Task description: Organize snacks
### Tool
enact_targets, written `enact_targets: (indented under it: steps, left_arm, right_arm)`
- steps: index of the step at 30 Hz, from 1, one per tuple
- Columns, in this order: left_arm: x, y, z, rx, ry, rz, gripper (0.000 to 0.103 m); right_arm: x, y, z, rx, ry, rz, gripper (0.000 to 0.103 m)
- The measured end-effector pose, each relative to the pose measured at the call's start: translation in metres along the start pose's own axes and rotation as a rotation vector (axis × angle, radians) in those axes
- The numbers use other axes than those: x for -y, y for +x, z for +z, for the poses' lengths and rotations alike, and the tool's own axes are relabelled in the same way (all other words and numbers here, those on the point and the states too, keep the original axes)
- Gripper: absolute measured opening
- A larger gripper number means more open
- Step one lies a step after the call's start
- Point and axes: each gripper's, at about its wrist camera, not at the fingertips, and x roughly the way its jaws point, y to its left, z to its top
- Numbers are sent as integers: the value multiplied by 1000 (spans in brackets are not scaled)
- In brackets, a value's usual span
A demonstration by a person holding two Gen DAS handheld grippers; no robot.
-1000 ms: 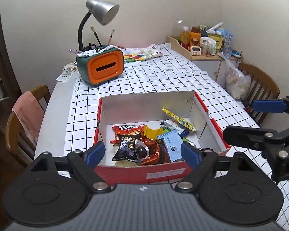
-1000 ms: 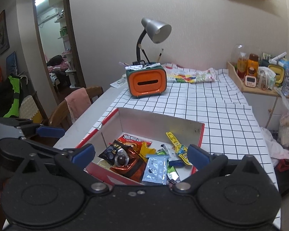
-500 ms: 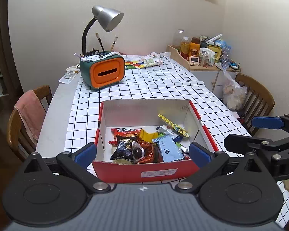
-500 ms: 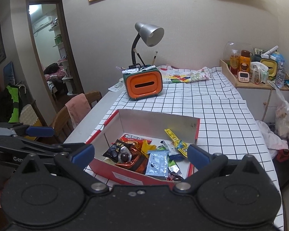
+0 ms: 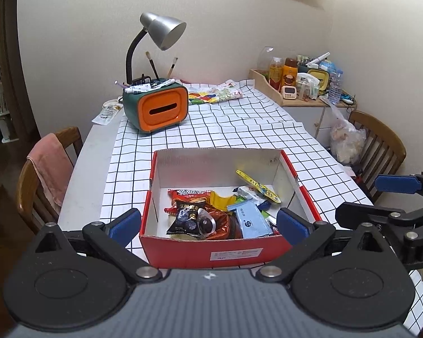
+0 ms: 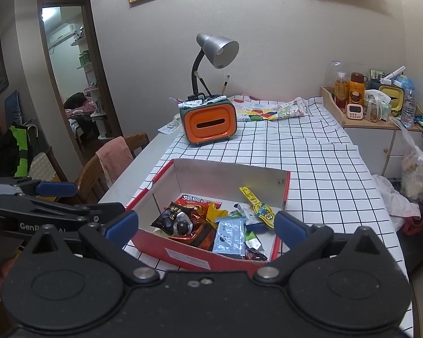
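So the snacks are all piled in the red box [image 5: 234, 250] on the gridded worktop [image 5: 239, 129], bunched toward the near wall, with a yellow strip packet [image 5: 258, 186] leaned up against the right wall. Nothing is held right now. The left claw [image 5: 208, 224] is spread as wide as it gets, hung just short of the box with nothing between its pads. The right claw [image 6: 206, 224] is spread wide too, also empty, parked beside the box.

What could go wrong, as a guess: the dark foil packet [image 5: 186, 219] is sat on top of the shiny orange bag [image 5: 221, 224], so two wrappers could easily be pinched at once. Slippery foil could also be squeezed out of the pads. And if the near wall gets clipped on the way in, the light cardboard box could be shoved across the cloth.
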Motion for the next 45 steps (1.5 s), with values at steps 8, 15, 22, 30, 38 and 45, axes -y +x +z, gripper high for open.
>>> enact_targets:
  steps: [8,15,22,30,38,45]
  left_arm:
    - [-1,1,-3,-11,-13,-2,103]
    - [-1,2,-5,-15,-22,10,103]
    - [0,3,-5,-15,-28,7,103]
    - [0,2,-6,-13,-31,7,103]
    - [0,5,-11,-34,-35,2,103]
    - [-1,1,-14,-33,-30,1,103]
  right_arm:
    - [2,1,-3,-9,16,3,103]
    - [5,3,-4,-12,27,-7,103]
    - [6,2,-4,-9,29,-2,103]
    - [8,2,-5,-14,37,2,103]
    - [8,3,-12,-34,52,0,103]
    - [7,1,-16,-41,68,-12,103]
